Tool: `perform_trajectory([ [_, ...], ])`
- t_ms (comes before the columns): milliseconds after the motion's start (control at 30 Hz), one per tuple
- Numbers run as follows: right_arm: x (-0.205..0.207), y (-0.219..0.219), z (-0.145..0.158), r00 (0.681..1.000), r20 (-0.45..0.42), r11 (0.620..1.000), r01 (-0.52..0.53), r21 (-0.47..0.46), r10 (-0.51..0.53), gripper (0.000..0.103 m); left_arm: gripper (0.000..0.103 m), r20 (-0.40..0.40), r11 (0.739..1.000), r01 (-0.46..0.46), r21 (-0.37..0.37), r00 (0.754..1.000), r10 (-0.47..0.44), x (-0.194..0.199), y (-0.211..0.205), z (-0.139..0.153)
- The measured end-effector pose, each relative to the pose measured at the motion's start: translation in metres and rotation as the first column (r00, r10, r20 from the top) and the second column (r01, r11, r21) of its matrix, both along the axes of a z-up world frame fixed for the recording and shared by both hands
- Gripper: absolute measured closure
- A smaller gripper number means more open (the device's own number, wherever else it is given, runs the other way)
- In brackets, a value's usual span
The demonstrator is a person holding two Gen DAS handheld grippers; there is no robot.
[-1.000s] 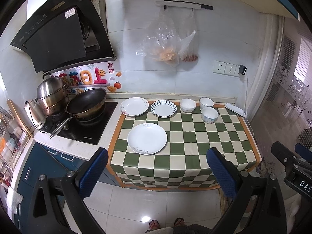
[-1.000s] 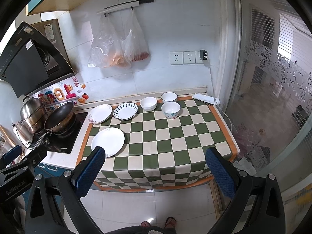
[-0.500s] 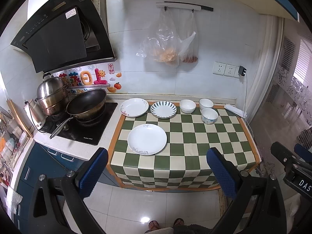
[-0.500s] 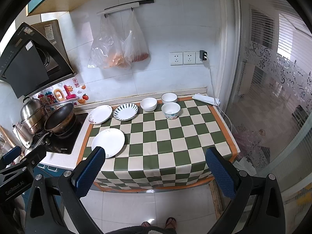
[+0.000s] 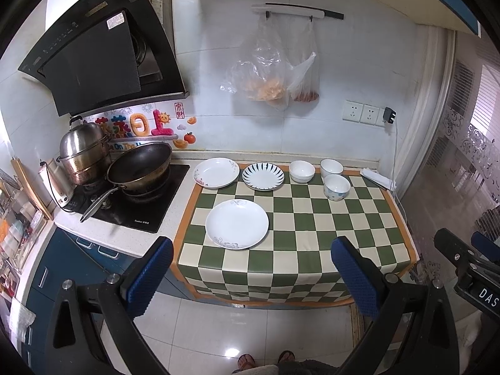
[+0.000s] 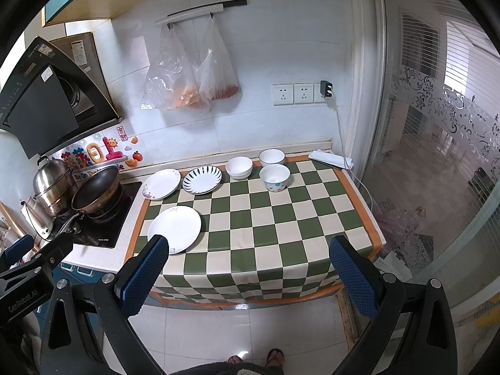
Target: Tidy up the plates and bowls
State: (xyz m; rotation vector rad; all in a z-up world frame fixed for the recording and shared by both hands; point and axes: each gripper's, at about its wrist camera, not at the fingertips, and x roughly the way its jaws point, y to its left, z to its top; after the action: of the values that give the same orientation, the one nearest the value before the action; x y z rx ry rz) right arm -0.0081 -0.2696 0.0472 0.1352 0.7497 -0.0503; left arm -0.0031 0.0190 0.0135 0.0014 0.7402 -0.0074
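The left gripper hangs low in the frame with its jaws spread wide and nothing between them; its blue pads have a knurled, rubbery look on black arms. The right gripper stands the same way, wide apart and empty, above glossy floor tiles and short of the counter edge.

Only the left view shows the other tool at lower right; only the right view shows it at lower left, along with far more of the frosted, floral-etched glass door on the right side.

Centre frame lies a checked green-and-cream cloth with an orange border, draped over the counter front. On its near left sits a plain white plate, round and shallow, with a faint grey scroll at the rim. Along the back, from left: a flowered plate, a dark-striped plate, a white bowl, a second white bowl and, just in front of it, a patterned bowl.

At left, a dark wok and steel steamer pot sit on a black hob
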Motion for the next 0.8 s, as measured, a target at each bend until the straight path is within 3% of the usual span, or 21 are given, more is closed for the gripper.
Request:
perform_trajectory([
  [800, 0.0082, -0.0002, -0.0005, 1.0, -0.007, 1.0, 0.0, 0.005, 0.0, 0.0, 0.0, 0.005, 1.0, -0.008, 0.0, 1.0, 0.008, 0.0016, 0.0034, 0.0006],
])
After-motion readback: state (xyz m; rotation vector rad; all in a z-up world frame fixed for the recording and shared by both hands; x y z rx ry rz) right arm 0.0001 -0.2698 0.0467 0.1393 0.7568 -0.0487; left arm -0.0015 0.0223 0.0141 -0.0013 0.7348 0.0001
